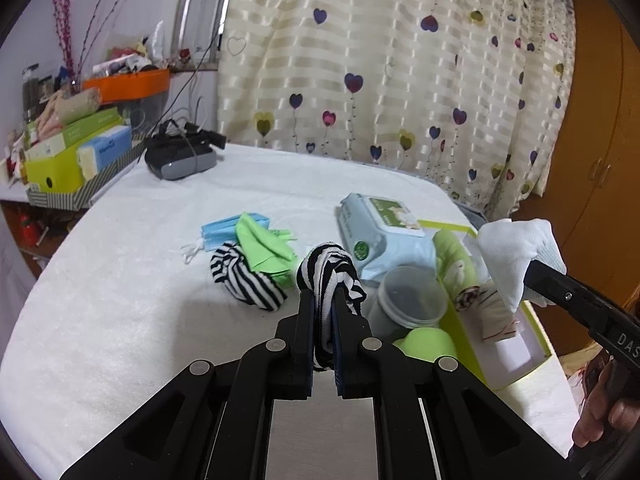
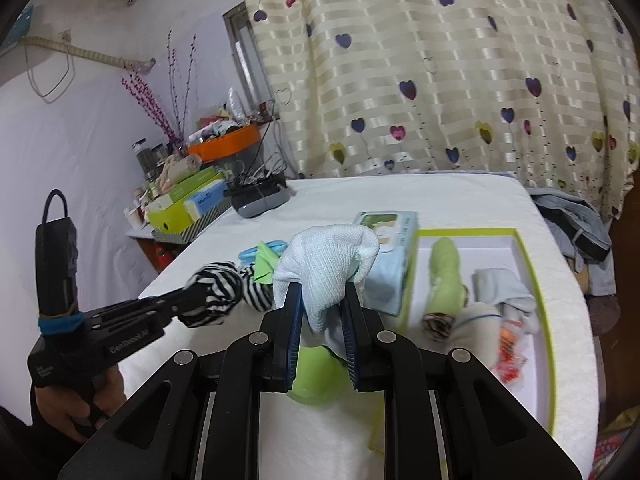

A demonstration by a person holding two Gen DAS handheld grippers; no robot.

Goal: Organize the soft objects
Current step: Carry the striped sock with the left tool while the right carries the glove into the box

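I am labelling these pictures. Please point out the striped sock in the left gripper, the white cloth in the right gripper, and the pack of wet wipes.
striped sock (image 1: 329, 268): left wrist view, bunched top above the pads.
white cloth (image 2: 328, 268): right wrist view, middle of the fold.
pack of wet wipes (image 1: 372, 240): left wrist view, blue front.

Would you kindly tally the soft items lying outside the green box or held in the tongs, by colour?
Black-and-white striped: 2, one in the left tongs, one on the bed
White: 1, in the right tongs
Green cloth: 1
Blue face mask: 1
Total: 5
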